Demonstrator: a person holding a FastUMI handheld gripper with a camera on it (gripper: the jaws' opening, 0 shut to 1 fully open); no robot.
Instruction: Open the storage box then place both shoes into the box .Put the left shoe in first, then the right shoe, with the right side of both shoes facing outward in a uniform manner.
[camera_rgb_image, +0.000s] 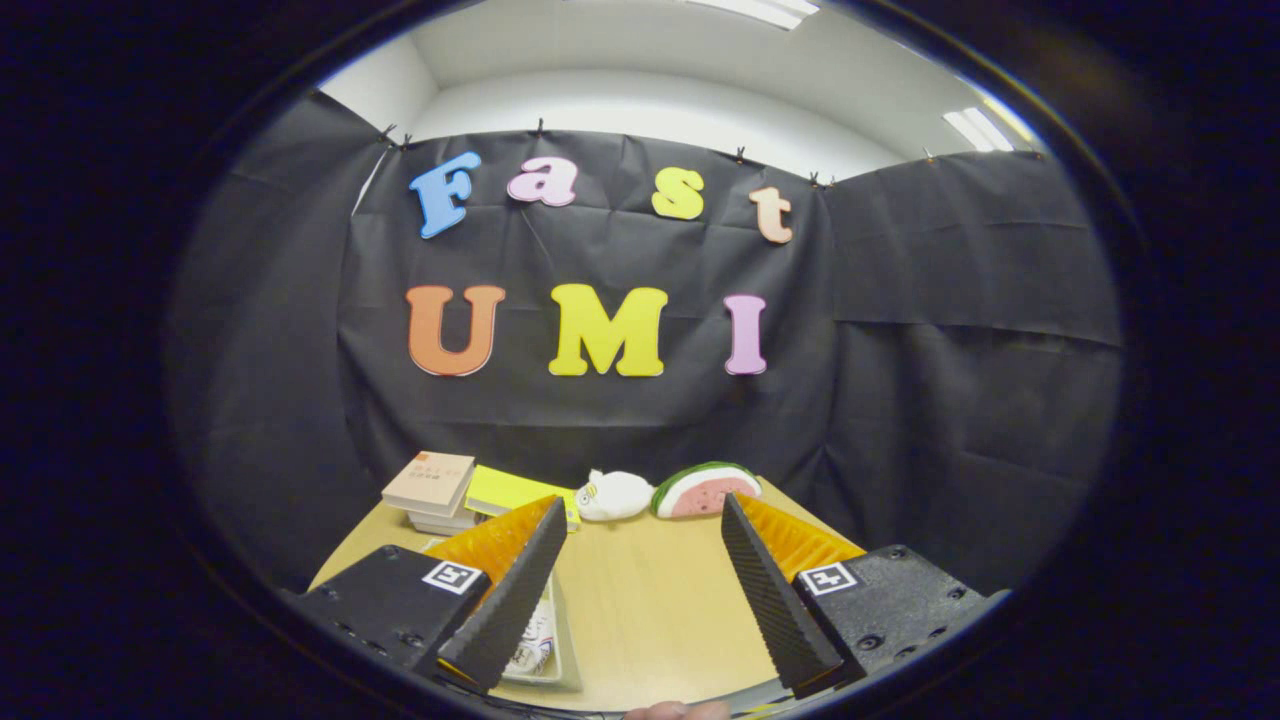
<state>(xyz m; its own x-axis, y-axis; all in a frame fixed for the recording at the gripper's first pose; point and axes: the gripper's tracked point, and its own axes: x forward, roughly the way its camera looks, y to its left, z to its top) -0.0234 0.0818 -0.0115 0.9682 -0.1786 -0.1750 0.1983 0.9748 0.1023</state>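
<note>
Above the wooden table (640, 600) the gripper (640, 520) is hovering with its fingers spread wide, holding nothing. Under the left finger (510, 590) part of the clear box (545, 640) is lying on the table. Beyond the fingers, books (432, 488), a yellow pad (505, 490), a white toy (612, 495) and a watermelon toy (705, 490) are sitting along the table's far edge.

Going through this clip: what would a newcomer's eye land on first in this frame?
First, the open gripper, its two ribbed black fingers spread wide over the bare wooden table with nothing between them. Beyond the fingers, at the table's far edge against the black cloth wall, sit a watermelon-slice toy, a small white plush beside it, then a yellow pad and stacked books.
</note>
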